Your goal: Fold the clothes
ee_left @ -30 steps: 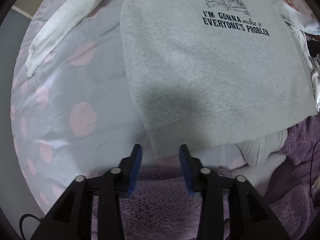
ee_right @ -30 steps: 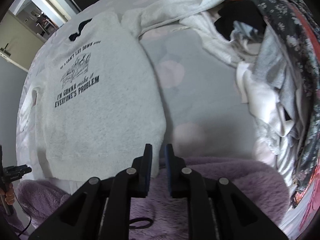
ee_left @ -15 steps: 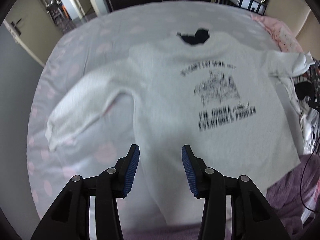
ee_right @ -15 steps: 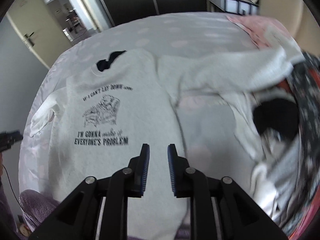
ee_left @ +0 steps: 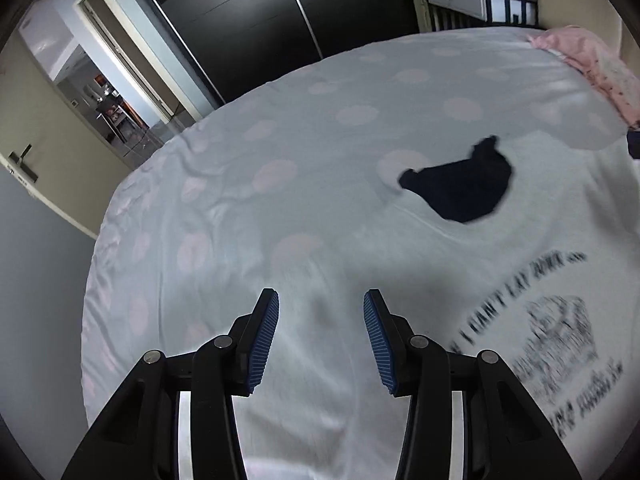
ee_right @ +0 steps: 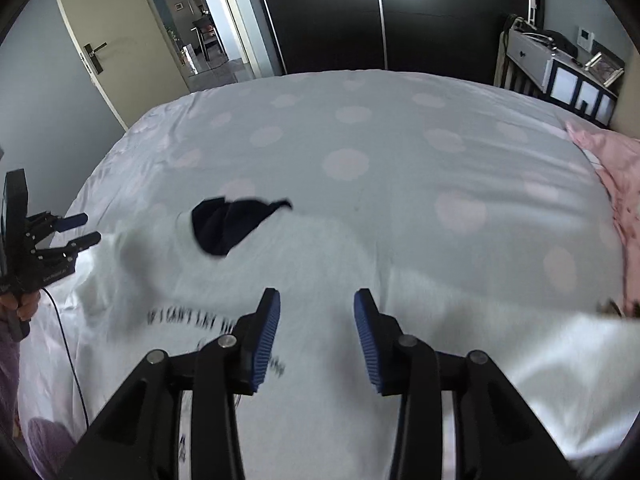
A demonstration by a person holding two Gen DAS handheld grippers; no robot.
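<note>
Nearest in the left wrist view, the left gripper (ee_left: 321, 300) hangs over the bed with its ribbed blue pads (ee_left: 264, 336) set well apart and nothing between them, only soft white cloth below. In the right wrist view the right gripper (ee_right: 317, 300) has its jaws opening, the gap between its ridged blue pads (ee_right: 366, 332) bare of cloth, the fabric lying underneath. Under both lies the sweatshirt (ee_right: 320, 264), a pale grey-white knit spread flat on the near half of the bed, its chest printed with black lettering (ee_left: 516, 288) that is blurred, and one sleeve (ee_right: 520, 320) reaching toward the bed's right edge. Just beyond the grippers its neck opening (ee_left: 460, 188) shows as a dark, irregular patch with a ribbed collar. The smooth bed cover (ee_right: 360, 128), pale with faint pink round spots and shallow wrinkles, runs on to the far edge. A pink cloth (ee_right: 612, 160) lies at the right edge. Behind the bed stand a glossy black wardrobe (ee_right: 380, 16), a white shelf unit (ee_right: 560, 68) and an open door (ee_right: 108, 40).
</note>
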